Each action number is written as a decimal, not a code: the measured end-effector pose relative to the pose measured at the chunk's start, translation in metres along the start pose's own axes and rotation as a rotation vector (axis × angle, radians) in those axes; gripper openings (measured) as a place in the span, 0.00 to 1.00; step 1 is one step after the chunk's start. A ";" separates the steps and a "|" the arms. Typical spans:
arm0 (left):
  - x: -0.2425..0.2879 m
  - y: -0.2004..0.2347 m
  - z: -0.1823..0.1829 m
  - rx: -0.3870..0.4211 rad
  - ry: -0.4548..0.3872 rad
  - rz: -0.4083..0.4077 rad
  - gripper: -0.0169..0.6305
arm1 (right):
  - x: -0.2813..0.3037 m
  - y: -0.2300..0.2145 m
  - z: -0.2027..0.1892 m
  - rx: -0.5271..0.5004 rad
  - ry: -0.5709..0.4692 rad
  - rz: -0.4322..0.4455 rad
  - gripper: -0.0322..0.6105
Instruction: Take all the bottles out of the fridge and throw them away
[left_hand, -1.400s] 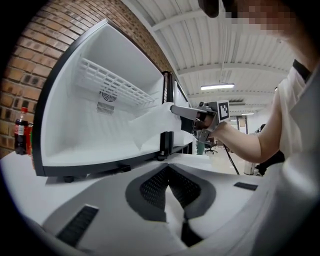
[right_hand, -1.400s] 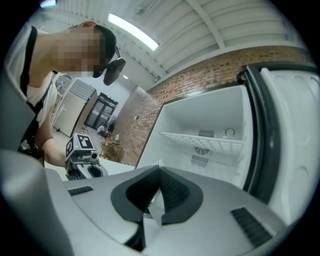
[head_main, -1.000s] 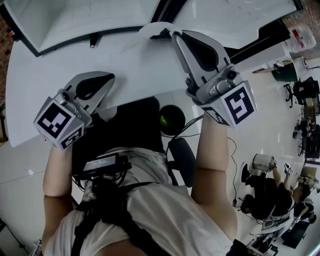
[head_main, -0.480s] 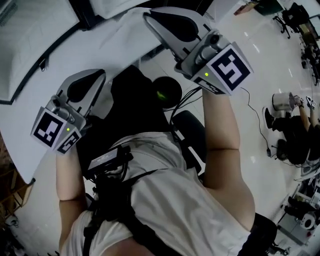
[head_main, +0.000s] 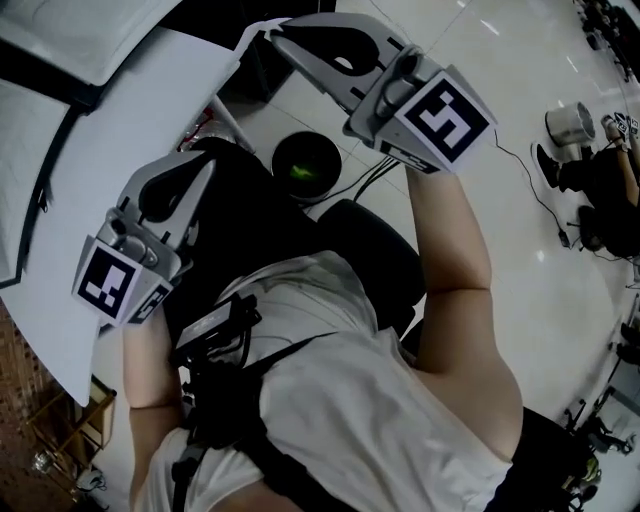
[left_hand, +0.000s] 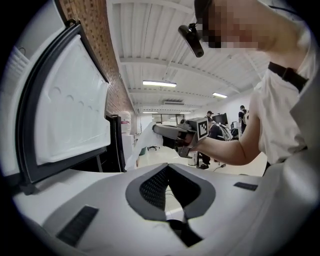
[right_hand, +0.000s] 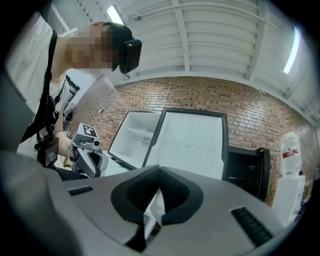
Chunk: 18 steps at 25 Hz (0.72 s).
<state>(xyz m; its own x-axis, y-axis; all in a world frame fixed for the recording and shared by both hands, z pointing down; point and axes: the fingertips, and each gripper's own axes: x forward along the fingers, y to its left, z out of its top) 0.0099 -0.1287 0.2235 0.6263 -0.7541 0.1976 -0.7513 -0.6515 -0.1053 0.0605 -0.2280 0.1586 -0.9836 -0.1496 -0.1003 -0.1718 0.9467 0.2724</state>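
Observation:
No bottle is in either gripper. My right gripper (head_main: 272, 28) is raised at the top of the head view. It is shut on a thin white sheet, perhaps a bag (right_hand: 152, 216), which shows between its jaws in the right gripper view. From the left gripper view the same white sheet (left_hand: 144, 146) hangs from the right gripper's tip. My left gripper (head_main: 204, 166) is lower at the left, shut with nothing in it; its jaw tips meet (left_hand: 167, 169). The white fridge (right_hand: 190, 145) stands open ahead, its door (left_hand: 70, 115) beside the left gripper. Its inside shows no bottles from here.
A round black bin (head_main: 305, 165) with something green inside stands on the floor below the grippers. A black cabinet (right_hand: 245, 170) stands right of the fridge, then a white container with a red label (right_hand: 290, 145). People sit far off at the right (head_main: 600, 170).
The head view has swung round: the white fridge surface slid to the left edge and the black bin came fuller into view. Both grippers keep their states and stay raised.

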 end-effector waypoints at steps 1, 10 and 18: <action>0.005 -0.004 -0.002 0.000 0.002 -0.004 0.04 | -0.006 -0.004 -0.005 0.007 0.004 -0.012 0.06; 0.040 -0.021 -0.043 -0.091 0.042 -0.023 0.04 | -0.032 -0.010 -0.071 0.067 0.047 -0.036 0.06; 0.070 -0.031 -0.067 -0.127 0.070 -0.072 0.04 | -0.045 0.007 -0.137 0.112 0.183 0.016 0.05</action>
<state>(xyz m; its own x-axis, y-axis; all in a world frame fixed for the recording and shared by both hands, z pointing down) 0.0632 -0.1555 0.3055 0.6668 -0.6954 0.2679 -0.7279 -0.6848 0.0343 0.0960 -0.2533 0.2959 -0.9813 -0.1743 0.0818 -0.1593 0.9736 0.1632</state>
